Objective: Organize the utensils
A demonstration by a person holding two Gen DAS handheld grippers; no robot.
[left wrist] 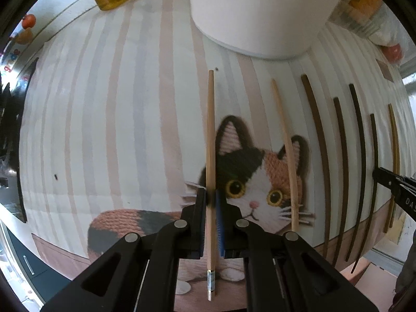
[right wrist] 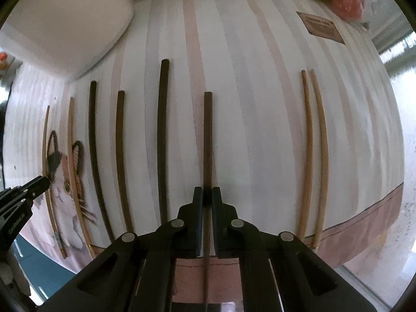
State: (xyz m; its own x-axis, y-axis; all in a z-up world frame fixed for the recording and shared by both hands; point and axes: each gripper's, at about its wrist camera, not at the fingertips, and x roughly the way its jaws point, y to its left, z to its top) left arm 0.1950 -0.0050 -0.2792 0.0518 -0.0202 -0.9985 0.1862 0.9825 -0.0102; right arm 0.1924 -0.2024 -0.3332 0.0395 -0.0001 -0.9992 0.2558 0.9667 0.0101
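on the striped cat-print mat [left wrist: 117, 119] the chopsticks lie spread out in a rough row, all pointing away from the person. the left gripper [left wrist: 211, 202] is pinched onto a light bamboo chopstick [left wrist: 211, 140], which runs straight between its fingers and over the edge of the cat's face. just to its right lies a second pale chopstick [left wrist: 284, 156], crossing the cat's other ear, untouched. further right sit several dark chopsticks [left wrist: 316, 140], apart from one another. the right gripper [right wrist: 207, 197] is pressed shut on a dark brown chopstick [right wrist: 208, 135], gripping it about midway along, with the stick lined up between the fingers. to its left a longer dark chopstick [right wrist: 163, 130] rests on the mat; to its right, well apart, a pair of tan chopsticks [right wrist: 313, 150] lie side by side, nearly touching. a white container [left wrist: 260, 13] stands at the far end of the mat.
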